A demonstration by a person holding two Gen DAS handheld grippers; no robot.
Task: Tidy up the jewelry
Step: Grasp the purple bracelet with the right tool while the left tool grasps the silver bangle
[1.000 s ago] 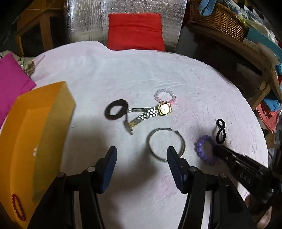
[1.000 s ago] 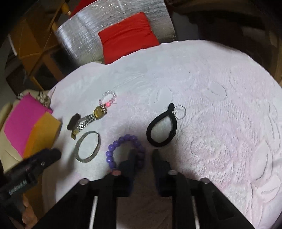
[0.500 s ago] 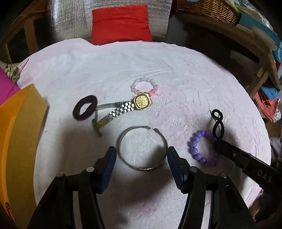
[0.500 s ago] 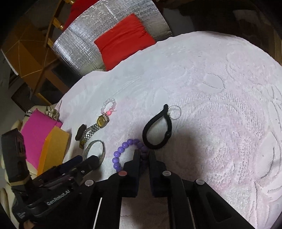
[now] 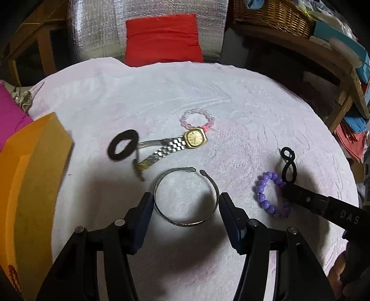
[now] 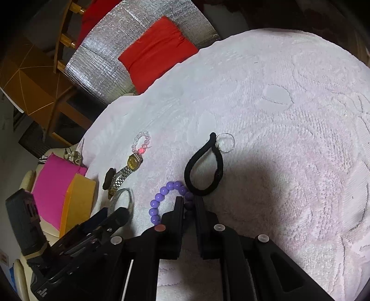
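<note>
On the pale pink cloth lie a silver open bangle [image 5: 186,196], a gold-faced watch [image 5: 175,144], a pink bead bracelet [image 5: 197,120], a black hair ring [image 5: 122,148], a purple bead bracelet [image 5: 266,193] and a black hair tie [image 5: 289,165]. My left gripper [image 5: 185,208] is open, its fingers on either side of the bangle. My right gripper [image 6: 189,203] is shut on the purple bead bracelet [image 6: 161,201], right beside the black hair tie [image 6: 203,171]. A thin clear ring [image 6: 225,142] lies at the tie's far end.
An orange box [image 5: 27,185] stands at the left table edge, with a red bead bracelet [image 5: 13,280] inside, and a magenta box [image 6: 55,192] behind it. A red cushion [image 5: 161,39] and a wicker basket [image 5: 272,16] are beyond the table.
My left gripper has moved right and forward until its fingers flank the silver bangle. My right gripper's jaws have closed onto the purple bead bracelet.
</note>
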